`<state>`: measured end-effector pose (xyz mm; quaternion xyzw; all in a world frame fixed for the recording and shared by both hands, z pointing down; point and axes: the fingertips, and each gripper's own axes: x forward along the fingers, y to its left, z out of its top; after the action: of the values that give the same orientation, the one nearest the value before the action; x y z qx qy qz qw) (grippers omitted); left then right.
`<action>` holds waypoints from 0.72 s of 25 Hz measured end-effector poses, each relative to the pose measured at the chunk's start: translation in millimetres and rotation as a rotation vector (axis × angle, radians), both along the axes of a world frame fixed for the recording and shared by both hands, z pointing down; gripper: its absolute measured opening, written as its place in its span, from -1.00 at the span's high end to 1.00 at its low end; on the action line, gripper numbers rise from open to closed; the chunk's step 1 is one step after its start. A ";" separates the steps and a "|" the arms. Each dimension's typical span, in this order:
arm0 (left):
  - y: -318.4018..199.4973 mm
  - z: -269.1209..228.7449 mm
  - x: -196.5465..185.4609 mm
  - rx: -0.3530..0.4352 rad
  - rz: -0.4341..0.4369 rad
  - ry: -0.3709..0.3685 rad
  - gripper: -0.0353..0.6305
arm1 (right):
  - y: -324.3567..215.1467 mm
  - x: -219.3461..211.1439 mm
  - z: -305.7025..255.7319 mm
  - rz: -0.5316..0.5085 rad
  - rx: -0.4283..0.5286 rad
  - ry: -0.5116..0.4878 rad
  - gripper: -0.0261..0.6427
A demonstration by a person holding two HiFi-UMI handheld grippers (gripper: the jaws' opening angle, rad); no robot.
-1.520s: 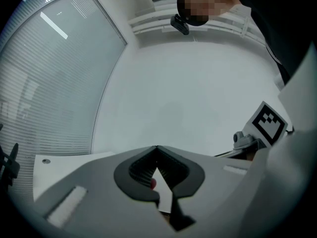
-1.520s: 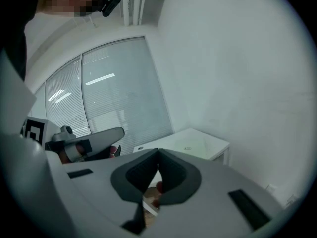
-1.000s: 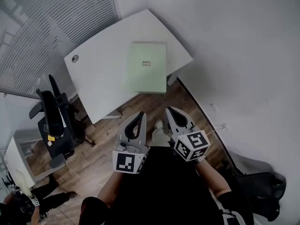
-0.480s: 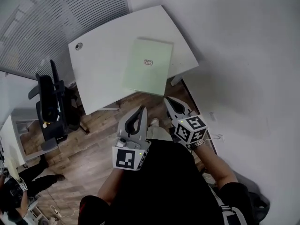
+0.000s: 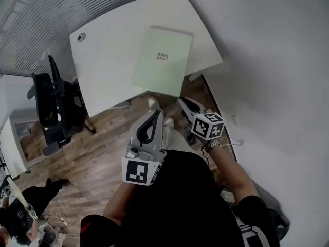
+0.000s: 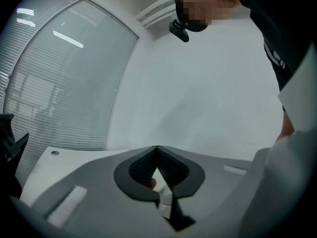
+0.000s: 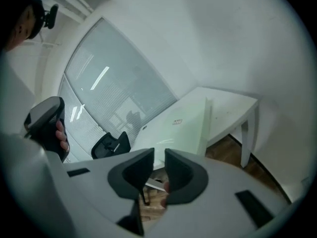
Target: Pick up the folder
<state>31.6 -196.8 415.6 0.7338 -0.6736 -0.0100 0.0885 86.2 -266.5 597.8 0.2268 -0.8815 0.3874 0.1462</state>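
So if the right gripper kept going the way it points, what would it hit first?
Probably the green folder on the white table, though depth is hard to judge. The right gripper, jaws opening with nothing between them, aims at it.

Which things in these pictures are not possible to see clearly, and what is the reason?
- Print on the label of the folder: too small in head view and right gripper view.
- Folder in left gripper view: hidden behind the left tongs, which cover most of the table.
- Person at head view's bottom-left corner: cut off by the edge.
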 end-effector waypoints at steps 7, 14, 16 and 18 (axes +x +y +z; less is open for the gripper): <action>-16.4 12.9 9.7 -0.055 0.019 0.026 0.88 | -19.5 10.9 51.5 0.086 -0.231 -0.093 0.35; -29.2 27.1 12.0 -0.071 0.016 0.037 0.88 | -25.6 7.7 94.0 0.102 -0.397 -0.157 0.15; -33.2 32.1 12.1 -0.078 0.016 0.039 0.88 | -26.5 3.4 104.0 0.100 -0.443 -0.191 0.10; -35.7 35.2 12.4 -0.084 0.023 0.036 0.88 | -26.2 -1.0 113.2 0.102 -0.494 -0.231 0.05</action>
<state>44.0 -232.5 450.8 0.7368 -0.6631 0.0060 0.1316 85.2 -292.7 711.0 0.1826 -0.7587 0.6207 0.0761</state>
